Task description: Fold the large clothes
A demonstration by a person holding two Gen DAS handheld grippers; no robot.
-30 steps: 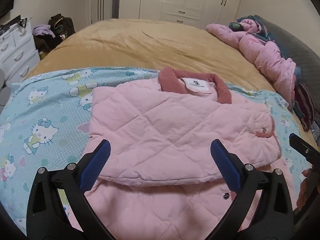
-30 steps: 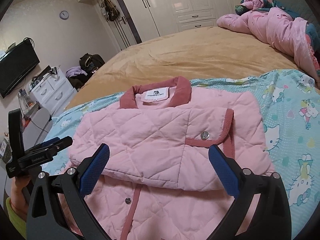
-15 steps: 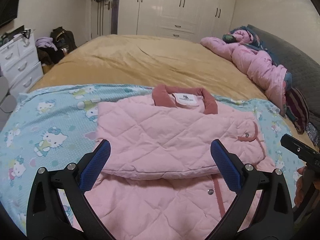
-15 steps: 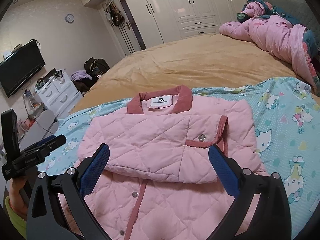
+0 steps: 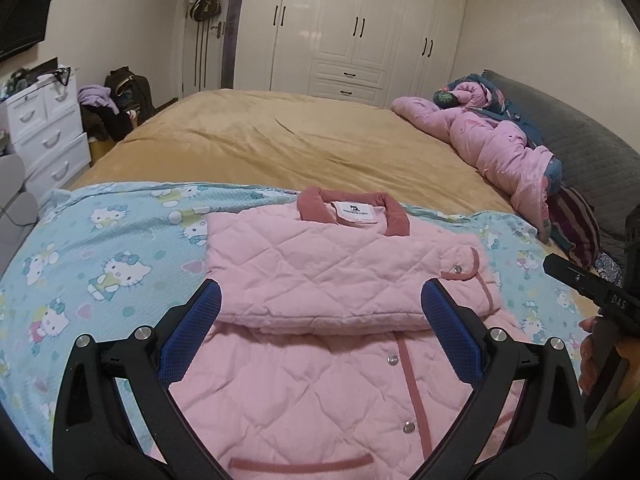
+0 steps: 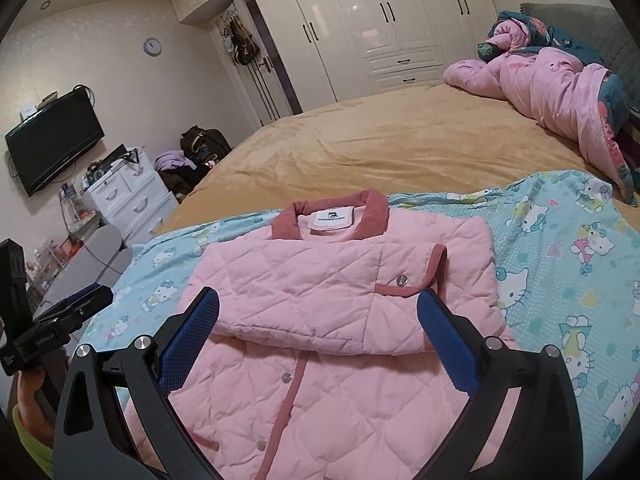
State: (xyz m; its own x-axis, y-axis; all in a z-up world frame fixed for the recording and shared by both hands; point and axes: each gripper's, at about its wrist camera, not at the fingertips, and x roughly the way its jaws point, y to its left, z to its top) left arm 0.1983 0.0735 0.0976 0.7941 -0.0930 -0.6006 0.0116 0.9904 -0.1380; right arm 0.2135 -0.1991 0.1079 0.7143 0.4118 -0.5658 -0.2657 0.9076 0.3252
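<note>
My left gripper (image 5: pixel 320 320) and right gripper (image 6: pixel 318 320) both hang w/ fingers spread wide, nothing btwn them, above the pink quilted jacket (image 5: pixel 320 272). Jacket lies flat on the cartoon-cat sheet (image 5: pixel 100 248) at the near end of the bed (image 5: pixel 300 140), sleeves folded across the chest, collar (image 5: pixel 394 220) pointing away.

White wardrobe (image 5: pixel 360 28), crumpled pink quilt (image 5: pixel 492 144), white drawers (image 5: pixel 44 136), wall television (image 6: pixel 56 140).
</note>
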